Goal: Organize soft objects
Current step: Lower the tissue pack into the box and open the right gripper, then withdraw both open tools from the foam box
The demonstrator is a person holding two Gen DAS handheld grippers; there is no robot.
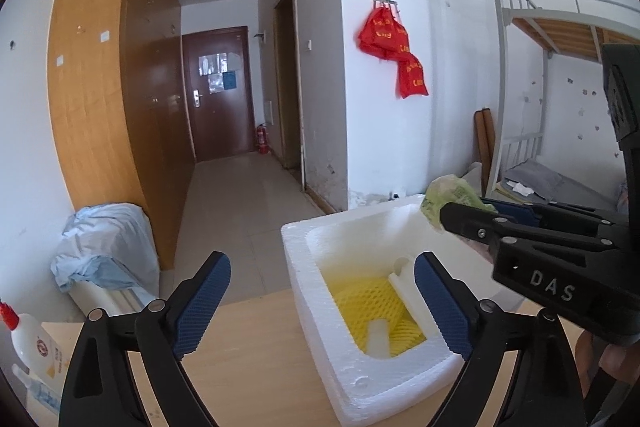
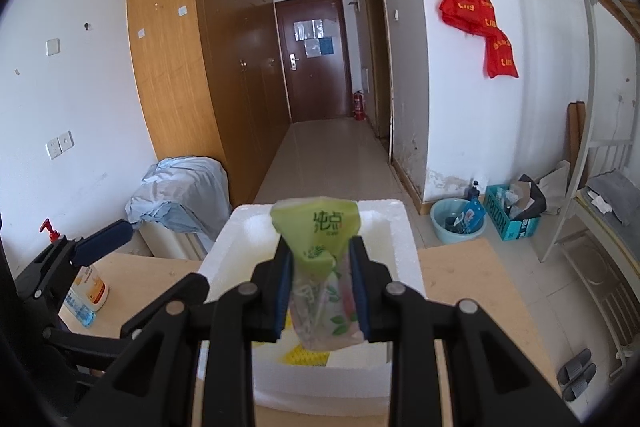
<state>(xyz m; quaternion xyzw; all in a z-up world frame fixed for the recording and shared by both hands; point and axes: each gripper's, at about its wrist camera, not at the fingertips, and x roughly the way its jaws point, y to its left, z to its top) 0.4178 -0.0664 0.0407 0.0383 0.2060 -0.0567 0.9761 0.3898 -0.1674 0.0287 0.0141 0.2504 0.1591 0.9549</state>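
A: Where is the green packet (image 2: 320,259) sitting relative to the foam box (image 2: 224,247)?

B: It is hanging above the box's open top, pinched between the blue pads of the right tool (image 2: 322,287). Those jaws are standing narrow, pressing both sides of the packet's lower half, while its green top is sticking up past the fingertips.

A: And the left tool (image 1: 320,307)?

B: It is standing wide open, gripping nothing. Its right pad is hovering over the box's hollow and its left pad is hanging outside the box, over the counter (image 1: 248,355).

A: What is lying inside the box?

B: Yellow mesh sleeves (image 1: 376,311) are lying at the bottom, with a white foam piece (image 1: 408,287) leaning on them. The packet is hanging above that mesh, not touching it.

A: Anything beside the box?

B: A white bottle with a red cap (image 1: 28,343) is standing on the counter, well left of the box.
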